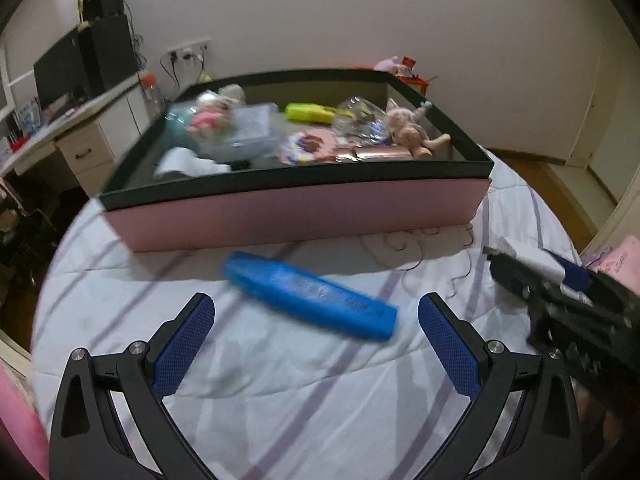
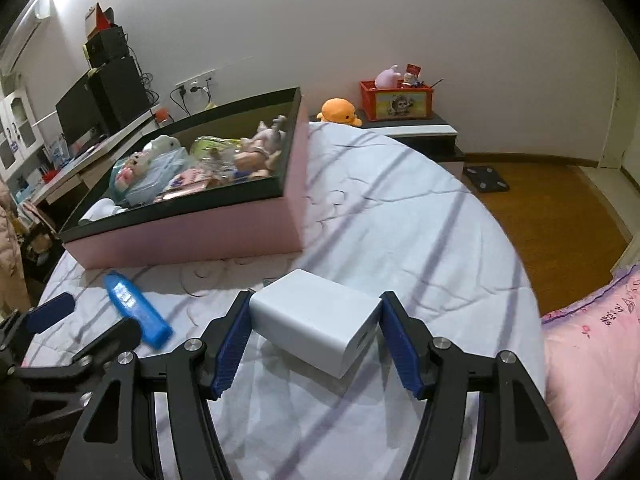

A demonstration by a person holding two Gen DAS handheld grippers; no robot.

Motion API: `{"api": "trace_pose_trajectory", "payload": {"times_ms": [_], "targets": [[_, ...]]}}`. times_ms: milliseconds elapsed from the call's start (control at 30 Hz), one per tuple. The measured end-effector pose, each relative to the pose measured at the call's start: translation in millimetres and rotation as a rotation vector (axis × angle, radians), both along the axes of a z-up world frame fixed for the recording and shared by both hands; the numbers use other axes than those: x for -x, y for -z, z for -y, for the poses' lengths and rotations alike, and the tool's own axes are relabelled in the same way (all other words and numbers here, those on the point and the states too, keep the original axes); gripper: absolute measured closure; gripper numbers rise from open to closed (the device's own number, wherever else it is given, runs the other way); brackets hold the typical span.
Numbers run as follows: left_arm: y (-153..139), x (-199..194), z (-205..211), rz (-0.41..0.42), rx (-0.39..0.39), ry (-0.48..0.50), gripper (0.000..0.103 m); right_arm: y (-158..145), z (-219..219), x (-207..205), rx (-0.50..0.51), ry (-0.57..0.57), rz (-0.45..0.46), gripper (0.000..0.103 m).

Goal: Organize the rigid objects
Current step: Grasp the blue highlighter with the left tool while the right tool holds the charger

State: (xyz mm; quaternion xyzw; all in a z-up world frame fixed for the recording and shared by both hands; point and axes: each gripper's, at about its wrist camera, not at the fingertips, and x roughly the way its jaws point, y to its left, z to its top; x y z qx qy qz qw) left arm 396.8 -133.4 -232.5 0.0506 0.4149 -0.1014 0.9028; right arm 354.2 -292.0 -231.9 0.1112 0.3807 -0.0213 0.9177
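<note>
My right gripper (image 2: 314,334) has its fingers (image 2: 230,350) pressed against the two sides of the white block (image 2: 316,326), a charger-like brick resting on the striped bedspread (image 2: 400,216); both blue pads look to be touching its flanks, so I judge it gripped but not yet lifted. To do this well I would keep the squeeze square across the flat sides, raise it straight up before swinging it, and clear the dark rim of the pink box (image 2: 208,232) rather than clip it. My left gripper (image 1: 316,334) has its fingers (image 1: 186,344) spread wide, empty, with the blue bottle (image 1: 308,300) lying on its side on the bed just ahead of them and between their tips. That bottle lies slantwise, so I would line up across its narrow width. The box is already crowded with soft toys, plastic packets and a yellow-green item, leaving little bare floor inside. A thin cord loops on the bedspread near the box's front wall, and could snag.
</note>
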Motion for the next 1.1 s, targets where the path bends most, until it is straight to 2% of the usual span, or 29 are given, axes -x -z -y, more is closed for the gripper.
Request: {"api": "trace_pose_trajectory", "payload": {"times_ms": [133, 200, 267, 333, 600, 733, 867, 900, 967, 1000, 1033, 1067, 1100], "targets": [[15.4, -17.3, 2.1, -0.058, -0.035, -0.064, 0.0, 1.2, 8.8, -6.4, -0.035, -0.002, -0.005, 0.038], [19.8, -19.7, -4.0, -0.078, -0.018, -0.087, 0.0, 2.1, 7.1, -7.0, -0.036, -0.013, -0.006, 0.038], [19.0, -18.0, -11.5, -0.072, -0.009, -0.102, 0.0, 2.3, 4.5, -8.3, -0.032, -0.028, -0.008, 0.038], [17.3, -13.4, -20.1, -0.066, -0.038, -0.115, 0.0, 2.7, 2.5, -8.4, -0.027, -0.037, -0.01, 0.038], [16.6, 8.2, -89.4, -0.06, -0.058, -0.223, 0.0, 2.7, -13.6, -6.7, 0.0, -0.084, -0.017, 0.038], [17.9, 4.8, -101.3, -0.066, -0.015, -0.217, 0.0, 2.2, -32.8, -5.2, 0.012, -0.116, -0.021, 0.038], [18.2, -8.1, -91.8, -0.064, -0.029, -0.184, 0.001, 2.4, -48.8, -7.1, 0.029, -0.131, -0.024, 0.038], [19.0, -11.8, -89.6, -0.07, -0.034, -0.174, 0.004, 2.7, -50.9, -8.2, 0.03, -0.132, -0.027, 0.038], [16.8, -15.8, -87.0, -0.047, -0.025, -0.142, 0.035, 2.4, -53.5, -9.6, 0.042, -0.131, -0.028, 0.038], [16.0, -16.3, -85.9, -0.043, -0.024, -0.132, 0.04, 2.5, -53.3, -9.8, 0.04, -0.133, -0.03, 0.038], [15.0, -16.0, -83.7, -0.037, -0.026, -0.113, 0.051, 2.6, -53.8, -10.4, 0.039, -0.132, -0.032, 0.038], [13.7, -15.5, -81.8, -0.029, -0.021, -0.088, 0.069, 2.5, -54.5, -10.8, 0.043, -0.133, -0.032, 0.038], [12.1, -13.5, -82.3, -0.019, -0.013, -0.081, 0.074, 2.7, -54.9, -11.0, 0.045, -0.134, -0.033, 0.038]]}}
